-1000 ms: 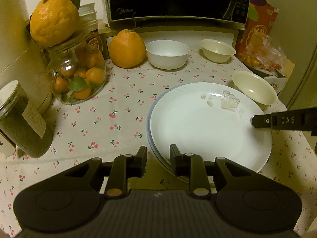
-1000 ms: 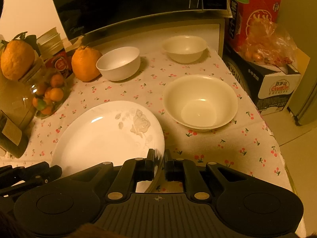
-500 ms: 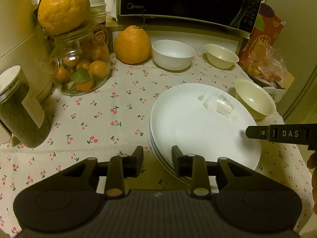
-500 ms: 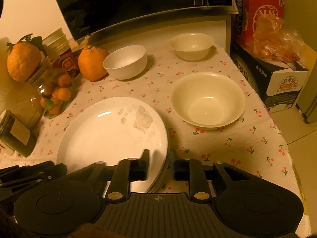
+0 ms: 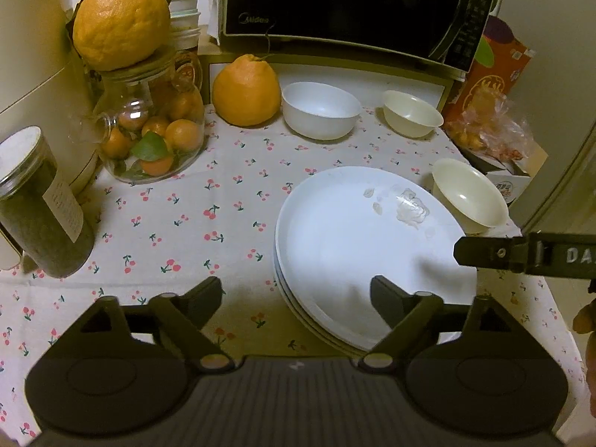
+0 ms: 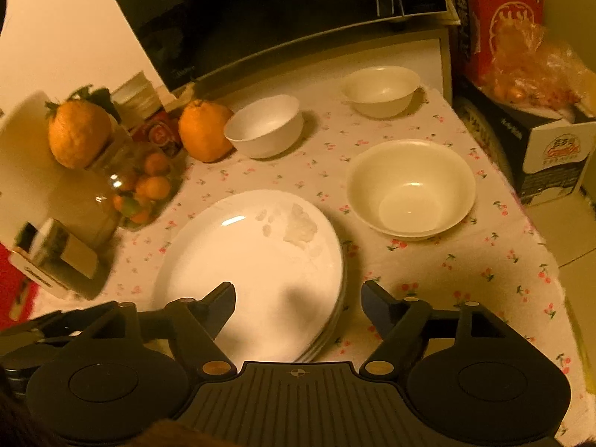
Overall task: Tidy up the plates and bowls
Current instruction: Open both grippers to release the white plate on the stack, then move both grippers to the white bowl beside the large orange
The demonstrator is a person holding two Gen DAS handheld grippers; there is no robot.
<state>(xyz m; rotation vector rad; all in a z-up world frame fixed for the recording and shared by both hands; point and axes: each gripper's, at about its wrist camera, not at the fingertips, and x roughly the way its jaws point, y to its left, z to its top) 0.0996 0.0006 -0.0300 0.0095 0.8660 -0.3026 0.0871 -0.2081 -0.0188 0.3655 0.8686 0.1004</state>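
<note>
A stack of white plates [image 5: 357, 246] [image 6: 257, 268] lies on the cherry-print tablecloth, with a dried smear on the top plate. My left gripper [image 5: 296, 296] hovers at the stack's near-left rim, jaws opening wide, pads off the plates. My right gripper [image 6: 298, 300] straddles the near-right rim, jaws also opening, nothing pressed; one of its fingers [image 5: 484, 253] shows in the left wrist view. A cream bowl [image 6: 409, 190] [image 5: 471, 195] sits right of the stack. A white bowl [image 5: 320, 110] [image 6: 264, 124] and a small cream bowl [image 5: 411, 113] [image 6: 380, 89] stand at the back.
A microwave [image 5: 346, 7] fills the back. A large orange [image 5: 246, 91], a glass jar of small oranges [image 5: 152, 138] topped by another big fruit, and a dark lidded jar [image 5: 41, 208] crowd the left. Boxes and a bagged fruit pile [image 6: 536, 74] stand off the table's right edge.
Both grippers went from nearly shut at the plate stack's rim to wide open. The top plate now rests on the stack. Both cameras drew back a little.
</note>
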